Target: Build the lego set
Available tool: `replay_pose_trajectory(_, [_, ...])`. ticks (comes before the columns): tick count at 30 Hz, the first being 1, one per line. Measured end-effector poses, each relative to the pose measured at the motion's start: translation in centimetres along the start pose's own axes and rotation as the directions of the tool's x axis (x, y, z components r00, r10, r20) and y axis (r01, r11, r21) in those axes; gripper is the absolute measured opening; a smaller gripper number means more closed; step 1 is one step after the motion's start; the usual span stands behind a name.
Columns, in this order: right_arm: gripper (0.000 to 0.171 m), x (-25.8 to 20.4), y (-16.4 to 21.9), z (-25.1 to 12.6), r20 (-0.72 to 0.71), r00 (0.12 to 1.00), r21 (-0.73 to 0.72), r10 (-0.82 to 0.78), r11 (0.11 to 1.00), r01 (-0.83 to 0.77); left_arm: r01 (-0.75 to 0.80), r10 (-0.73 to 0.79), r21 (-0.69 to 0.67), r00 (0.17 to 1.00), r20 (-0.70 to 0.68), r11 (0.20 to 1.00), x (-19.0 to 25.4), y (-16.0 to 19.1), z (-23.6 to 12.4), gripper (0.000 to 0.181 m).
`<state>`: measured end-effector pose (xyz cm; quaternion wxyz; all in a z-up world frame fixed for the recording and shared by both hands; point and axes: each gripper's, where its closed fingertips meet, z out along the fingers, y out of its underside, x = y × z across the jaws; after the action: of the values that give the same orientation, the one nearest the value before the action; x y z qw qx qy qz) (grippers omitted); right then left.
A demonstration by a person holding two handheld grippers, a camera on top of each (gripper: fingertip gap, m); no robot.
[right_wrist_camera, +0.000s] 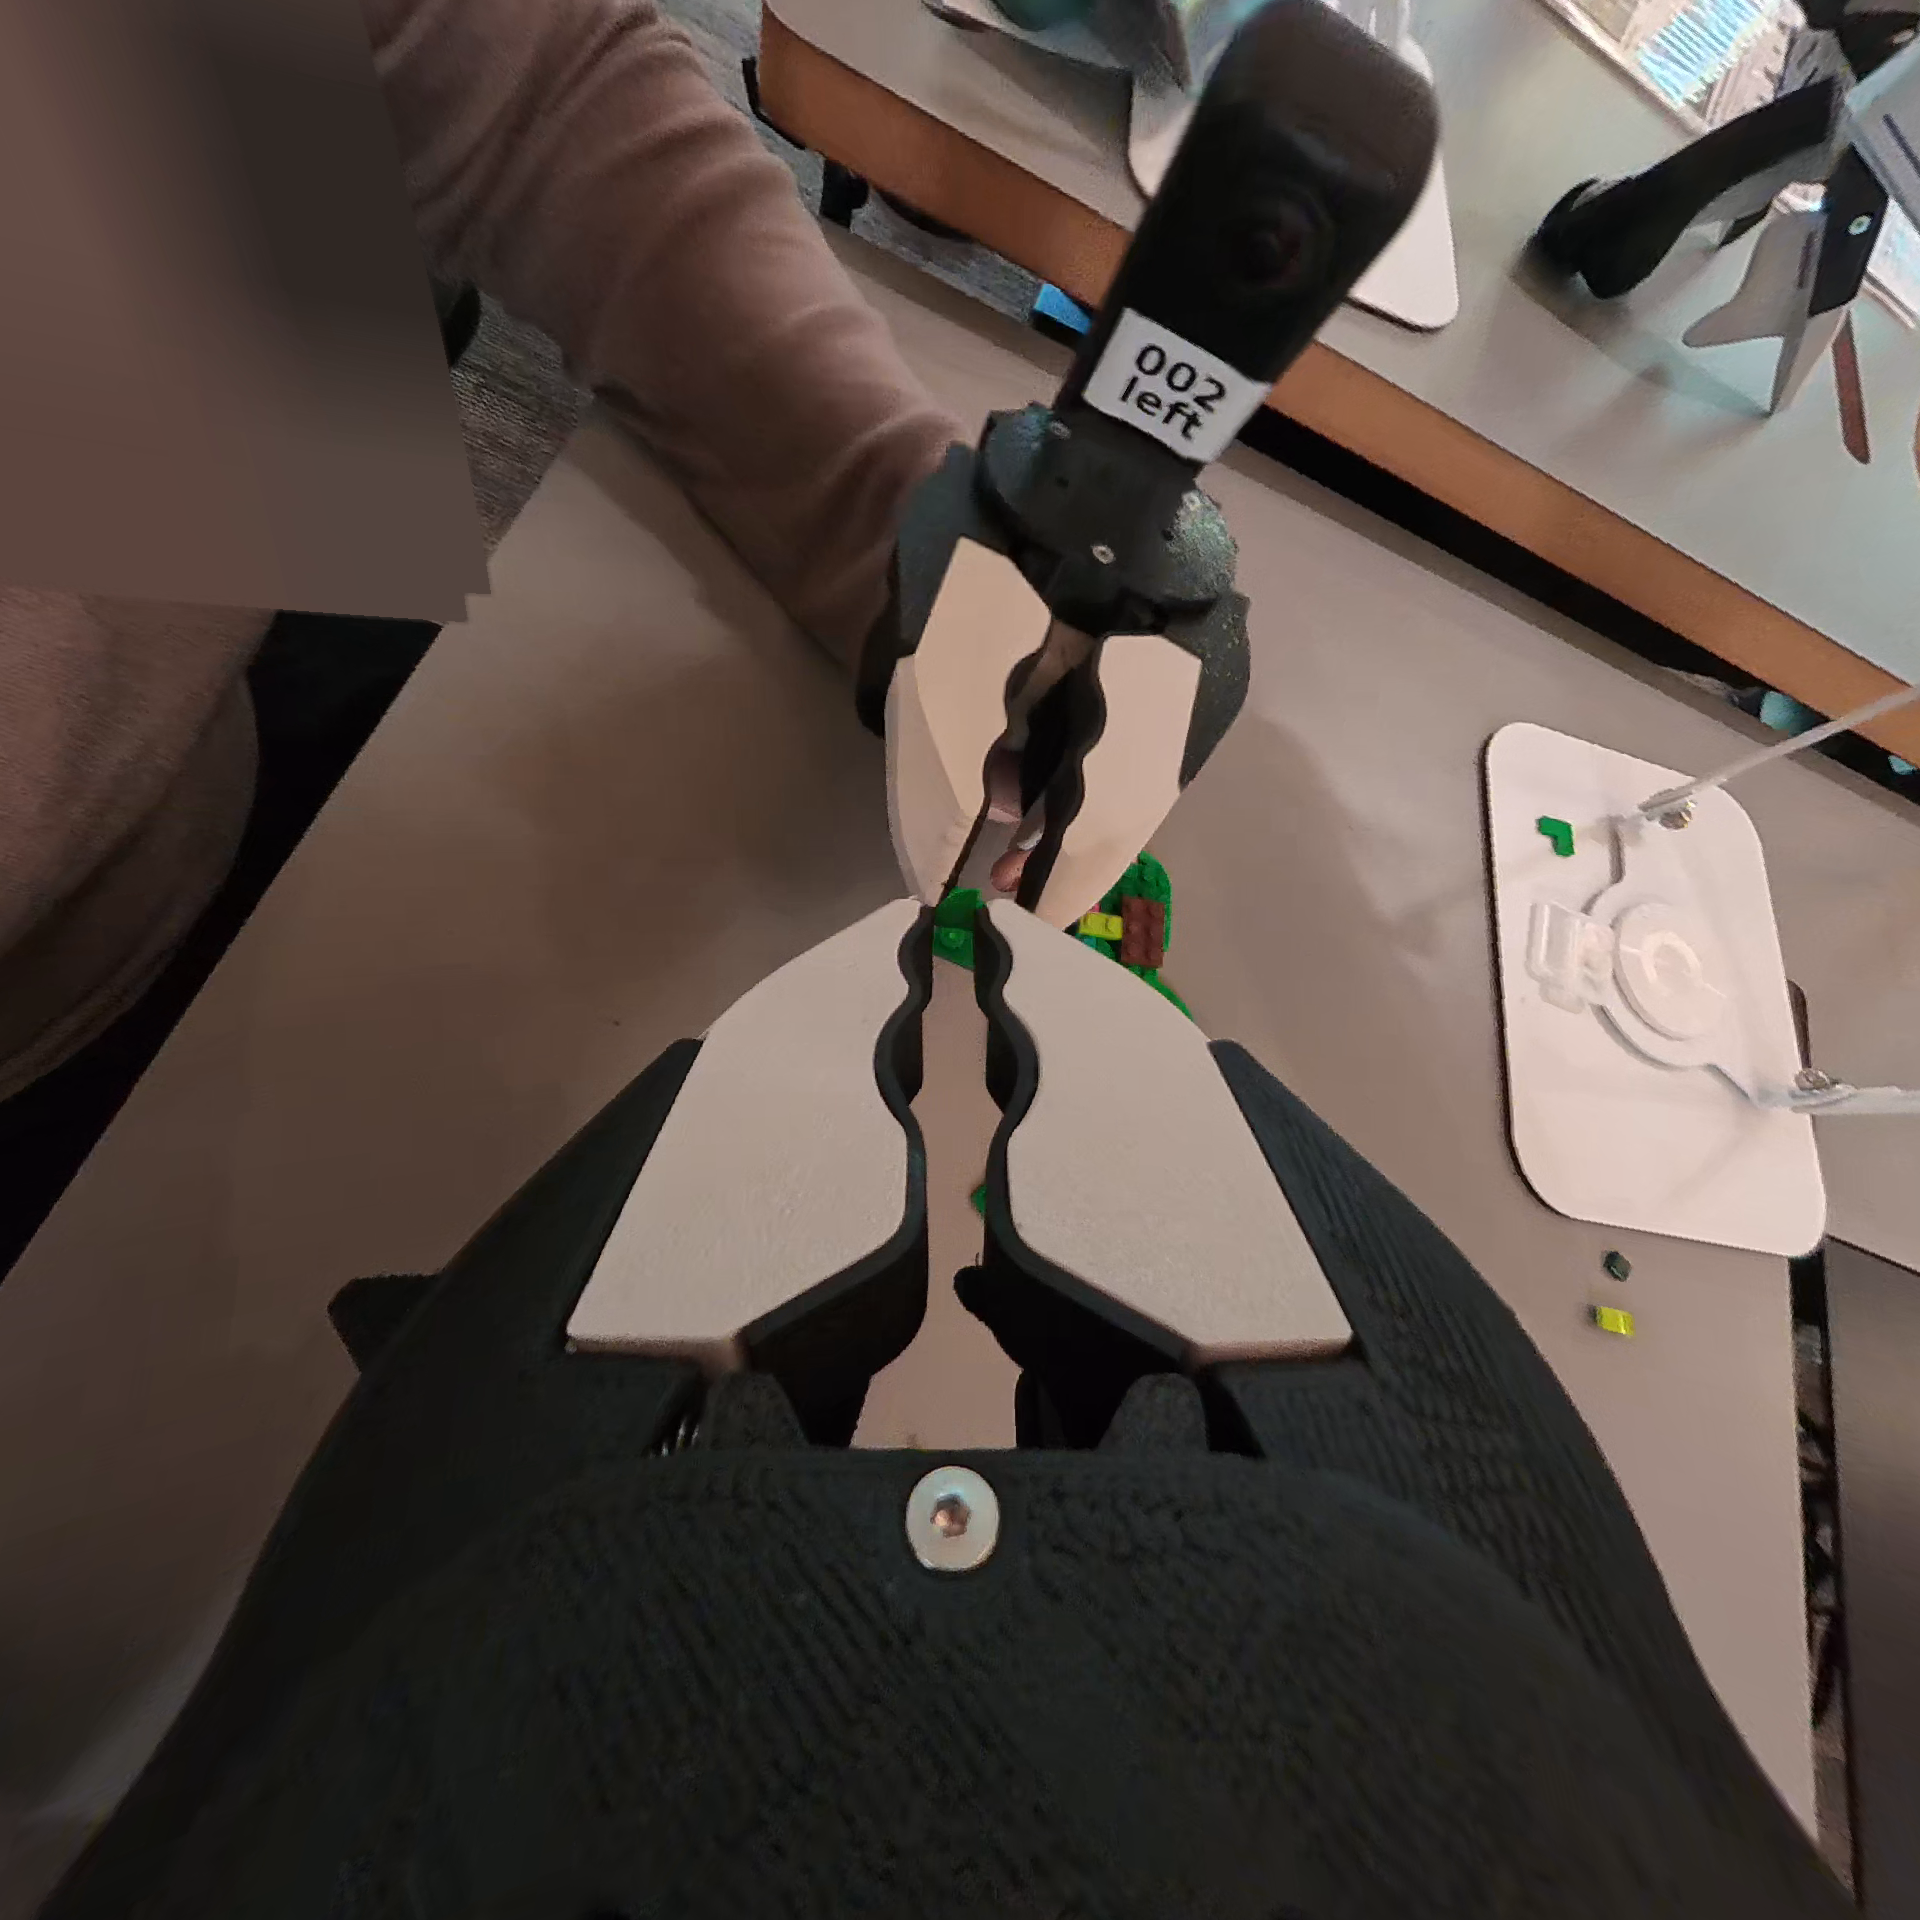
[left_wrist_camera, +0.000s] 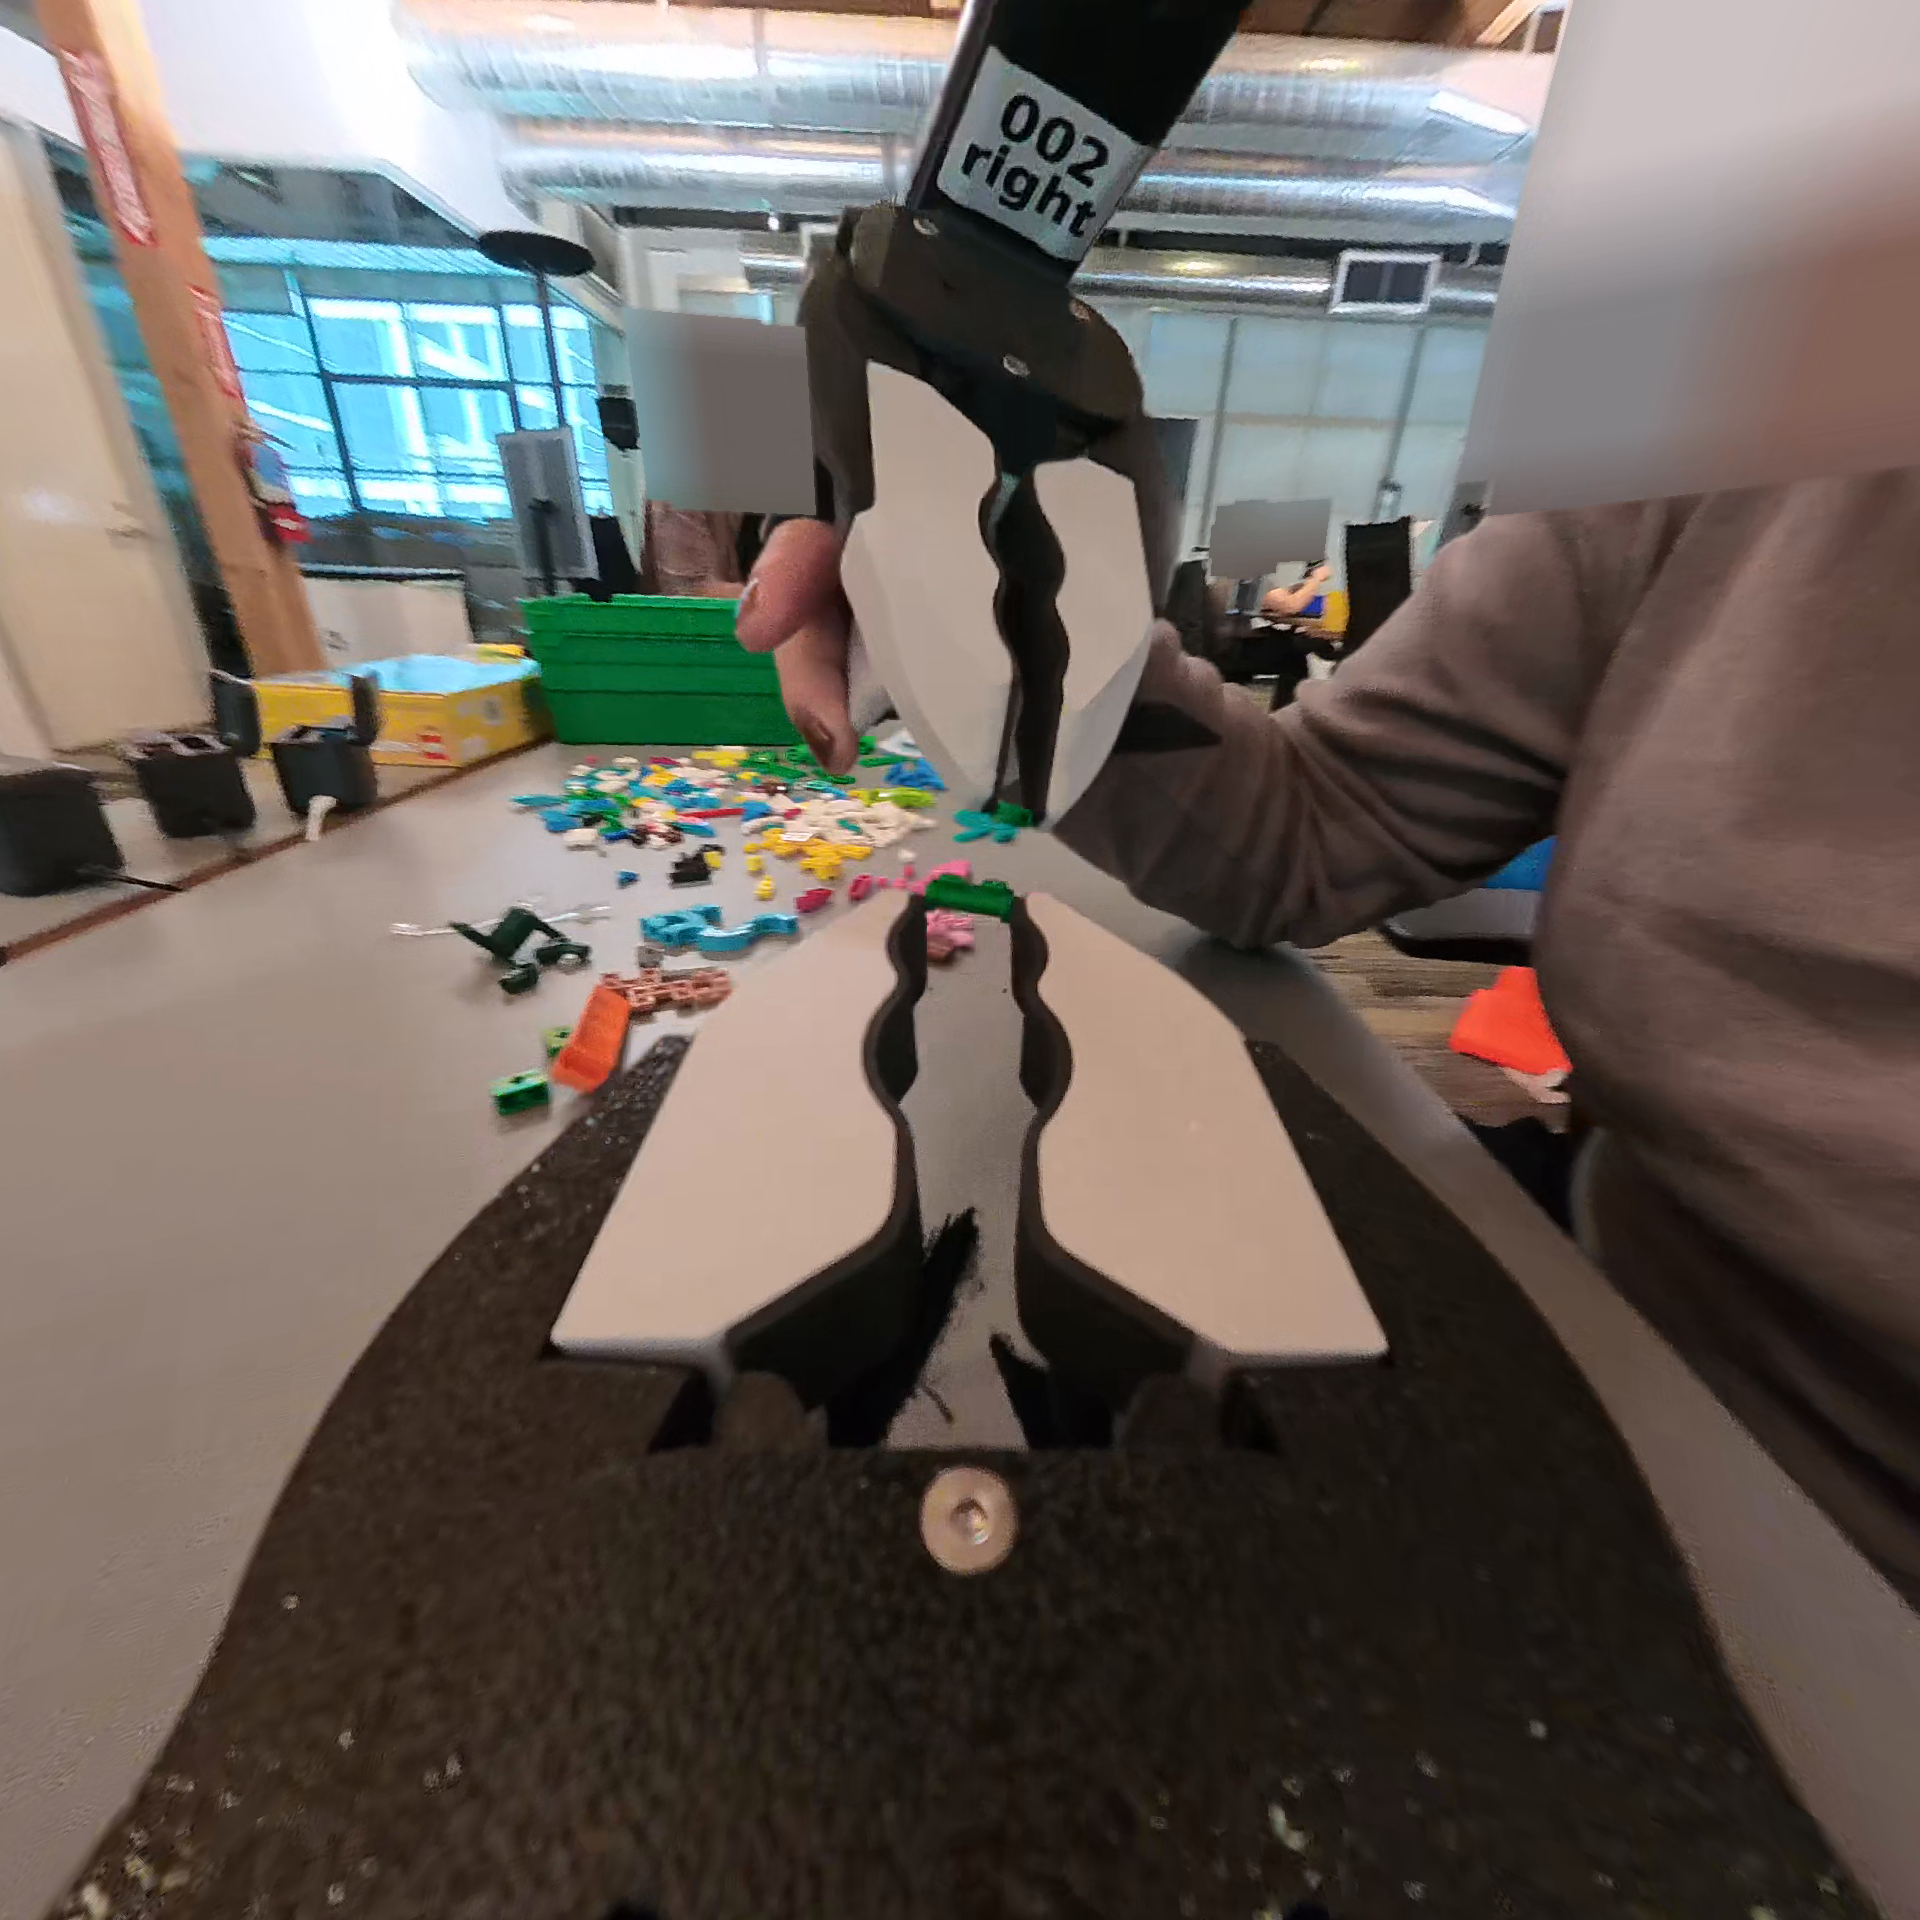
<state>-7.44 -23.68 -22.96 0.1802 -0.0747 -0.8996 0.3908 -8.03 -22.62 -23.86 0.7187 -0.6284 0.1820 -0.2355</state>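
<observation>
1. Green plastic first: a small green piece [left_wrist_camera: 968, 896] sits pinched between the tips of my left gripper [left_wrist_camera: 966, 914], held up off the grey table [left_wrist_camera: 260, 1195].
2. Beneath it, seen from the right wrist, is the partly built green model [right_wrist_camera: 1138, 925] with a brown brick [right_wrist_camera: 1141, 923] and a yellow-green one on top — it rests on the table, just under both sets of tips.
3. My right gripper [right_wrist_camera: 951, 925] comes in from the opposite side, its jaws nearly together around a green edge [right_wrist_camera: 956, 920]. Whether they truly grip it or only touch it, I cannot tell.
4. I judge the step in hand to be seating this green piece onto the model — tips of both tools meet right over it.
5. Next, I think, calls for lining up the studs and pressing straight down while one tool steadies the base; a skewed push could tip the model.
6. Farther out lies the loose pile of coloured bricks [left_wrist_camera: 748, 810], with green bins [left_wrist_camera: 655, 665] and a yellow box [left_wrist_camera: 416, 707] behind.
7. To my right lies a white mat [right_wrist_camera: 1683, 1143] with one green bit on it.
</observation>
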Motion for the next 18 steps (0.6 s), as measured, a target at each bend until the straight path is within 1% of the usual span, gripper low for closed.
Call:
replay_pose_trajectory(6, [0.006, -0.5, -0.2, 0.1, 0.021, 1.000, -0.001, -0.012, 1.000, 0.012, 0.066, -0.066, 0.005, 0.996, -0.058, 0.998, 0.2, -0.1, -0.1, 0.015])
replay_pose_trajectory(16, [0.006, -0.8, -0.4, 0.1, 0.032, 0.999, -0.001, -0.022, 1.000, 0.022, 0.084, -0.083, 0.007, 0.993, -0.080, 0.996, 0.6, -0.1, -0.3, 0.015])
replay_pose_trajectory(18, [0.006, -0.9, -0.4, 0.2, 0.033, 0.999, 0.001, -0.025, 1.000, 0.025, 0.086, -0.085, -0.001, 0.990, -0.112, 0.996, 1.1, -0.1, -0.5, 0.015])
